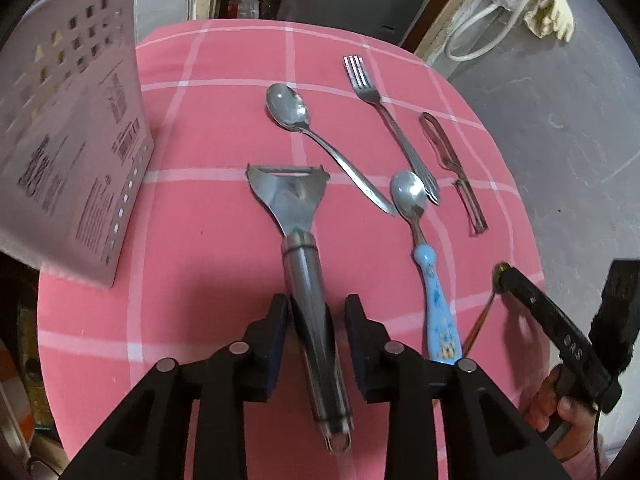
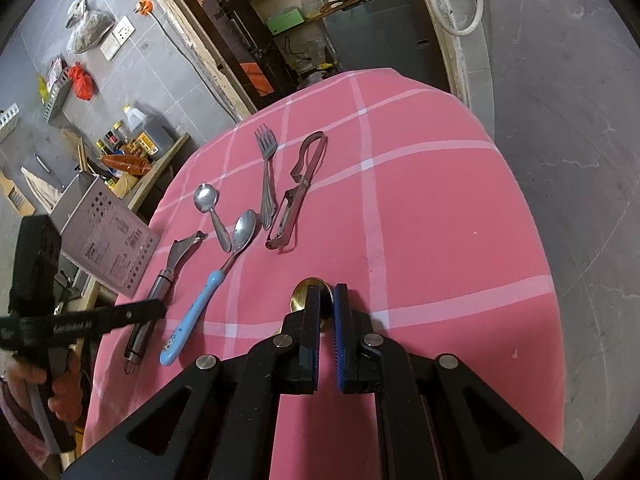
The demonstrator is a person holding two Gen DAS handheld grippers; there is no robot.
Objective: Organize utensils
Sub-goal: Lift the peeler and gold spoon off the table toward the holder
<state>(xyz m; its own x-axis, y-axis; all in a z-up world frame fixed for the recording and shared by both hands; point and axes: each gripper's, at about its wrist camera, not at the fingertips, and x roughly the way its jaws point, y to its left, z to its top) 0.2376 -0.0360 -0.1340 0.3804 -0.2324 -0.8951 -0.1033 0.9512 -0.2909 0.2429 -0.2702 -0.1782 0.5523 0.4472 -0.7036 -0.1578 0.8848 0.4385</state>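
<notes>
left gripper point(image 1: 316, 320) has its fingers apart straddling the steel-handled Y-shaped peeler point(image 1: 304, 272), handle running straight along them, while right gripper point(image 2: 327, 304) is clamped on a brass-coloured spoon point(image 2: 308, 290)

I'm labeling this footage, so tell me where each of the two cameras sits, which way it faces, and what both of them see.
Left wrist: on the left gripper, looking forward and down at its open fingers straddling the steel peeler handle; the right gripper and its hand show at the right.
Right wrist: on the right gripper, looking forward and down over the gold spoon; the left gripper's finger shows at the left.
Shared: pink checked tablecloth, fork, blue-handled spoon, perforated box.
</notes>
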